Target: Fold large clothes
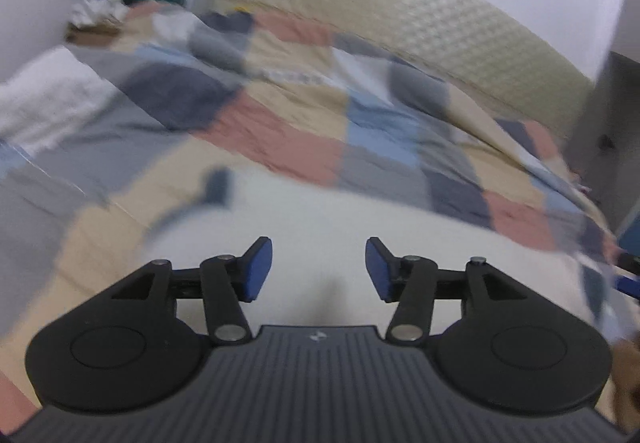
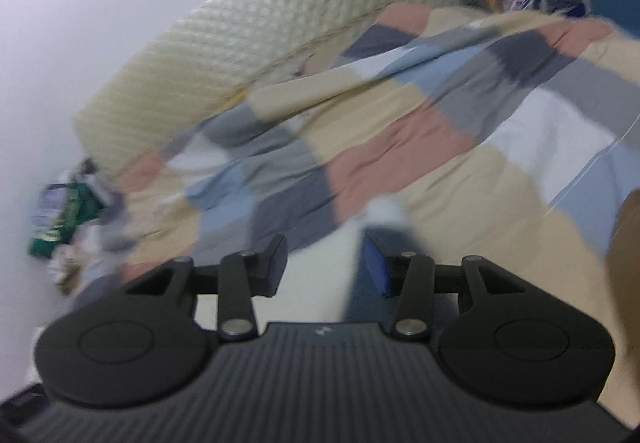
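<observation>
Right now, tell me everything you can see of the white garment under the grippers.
The white garment lies on the patchwork quilt, a pale, plain, soft-looking cloth spreading below the open fingers of the left gripper. A dark navy part shows at its left edge. In the right wrist view it runs up between the fingers of the right gripper, white beside a navy strip, but they stand apart and do not clamp it. Motion blur hides seams and the garment's type.
</observation>
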`<action>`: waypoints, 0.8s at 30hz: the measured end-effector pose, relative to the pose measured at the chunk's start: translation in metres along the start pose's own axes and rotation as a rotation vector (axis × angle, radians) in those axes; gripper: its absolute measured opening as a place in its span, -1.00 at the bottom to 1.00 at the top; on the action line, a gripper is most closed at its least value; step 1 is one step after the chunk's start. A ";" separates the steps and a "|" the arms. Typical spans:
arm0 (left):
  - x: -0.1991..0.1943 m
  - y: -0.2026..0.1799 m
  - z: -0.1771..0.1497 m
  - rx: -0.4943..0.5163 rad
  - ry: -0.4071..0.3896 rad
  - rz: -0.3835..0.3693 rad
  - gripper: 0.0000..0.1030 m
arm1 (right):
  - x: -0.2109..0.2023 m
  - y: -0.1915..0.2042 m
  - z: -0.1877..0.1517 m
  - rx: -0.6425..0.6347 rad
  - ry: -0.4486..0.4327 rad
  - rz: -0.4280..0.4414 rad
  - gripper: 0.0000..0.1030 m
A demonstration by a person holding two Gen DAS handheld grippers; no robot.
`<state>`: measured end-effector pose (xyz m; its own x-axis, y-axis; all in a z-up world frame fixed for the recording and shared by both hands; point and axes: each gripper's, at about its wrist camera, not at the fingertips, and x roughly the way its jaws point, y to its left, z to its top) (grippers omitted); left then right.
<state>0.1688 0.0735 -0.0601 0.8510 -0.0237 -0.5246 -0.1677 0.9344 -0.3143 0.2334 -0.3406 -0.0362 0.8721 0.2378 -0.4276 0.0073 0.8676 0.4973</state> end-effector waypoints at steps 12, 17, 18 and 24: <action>0.036 0.019 -0.048 -0.332 0.314 -0.148 0.53 | 0.045 0.032 -0.055 -0.010 0.259 0.089 -0.01; 0.071 0.051 -0.058 -0.572 0.368 -0.189 0.62 | 0.060 0.023 -0.064 0.056 0.301 0.069 -0.05; 0.075 0.055 -0.061 -0.613 0.374 -0.205 0.62 | 0.059 0.021 -0.064 0.065 0.300 0.072 -0.05; 0.091 0.058 -0.058 -0.631 0.293 -0.271 0.62 | 0.057 0.024 -0.066 0.048 0.292 0.068 -0.05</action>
<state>0.2072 0.1045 -0.1720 0.7507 -0.4003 -0.5255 -0.2995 0.5028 -0.8108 0.2508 -0.2773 -0.0984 0.6935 0.4167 -0.5876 -0.0173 0.8251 0.5647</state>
